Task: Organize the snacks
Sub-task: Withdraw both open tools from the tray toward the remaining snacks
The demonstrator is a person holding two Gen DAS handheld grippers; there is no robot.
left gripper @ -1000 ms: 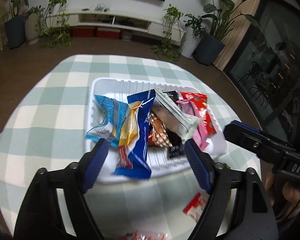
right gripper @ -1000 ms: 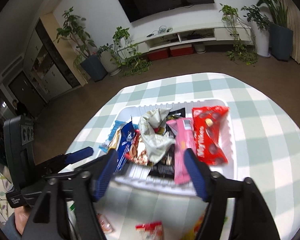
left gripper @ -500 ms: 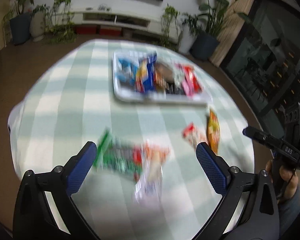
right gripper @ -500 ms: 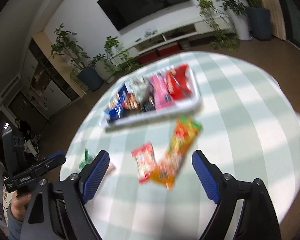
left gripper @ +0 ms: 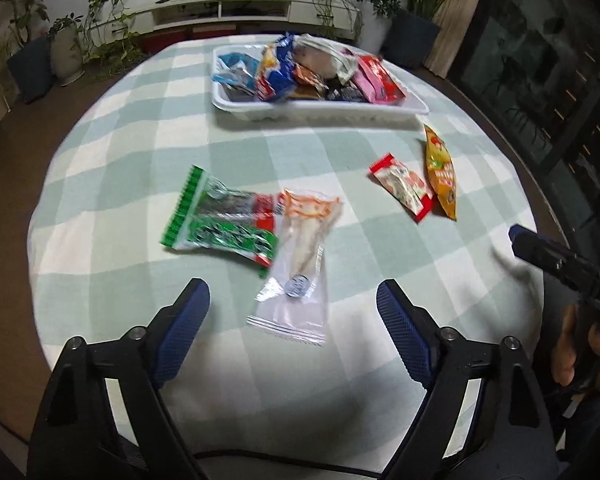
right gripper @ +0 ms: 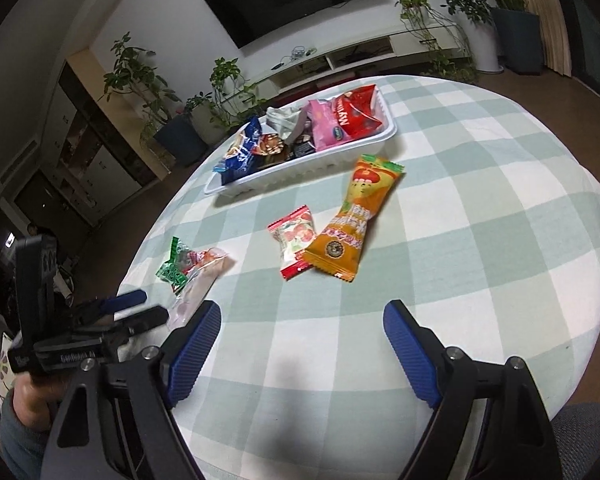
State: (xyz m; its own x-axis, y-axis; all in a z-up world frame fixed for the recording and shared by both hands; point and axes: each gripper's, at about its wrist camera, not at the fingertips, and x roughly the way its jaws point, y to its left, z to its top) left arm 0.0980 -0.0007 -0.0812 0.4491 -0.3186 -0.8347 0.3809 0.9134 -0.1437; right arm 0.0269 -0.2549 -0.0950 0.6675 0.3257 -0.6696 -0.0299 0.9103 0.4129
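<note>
left gripper (left gripper: 292, 312): jaws wide, just narrowed a little, nothing gripped; the clear packet (left gripper: 300, 268) lies on the cloth between them, untouched.
right gripper (right gripper: 300, 344): jaws wide, empty; orange packet (right gripper: 350, 224) and red-white packet (right gripper: 294, 240) lie ahead, well short of the pads.
tray (left gripper: 320, 112): at far side of table (left gripper: 100, 184), already piled with snacks.
green packet (left gripper: 220, 220): overlapped by the clear packet at one edge.
risk, double pick: green packet may be dragged along if the clear one is pinched near the overlap.
risk, slip: flat slick film is likely to be missed or squeezed out by the pads.
risk, cloth: checked cloth could be pinched and pulled.
risk, overflow: the heaped tray may be spilled when more is added.
</note>
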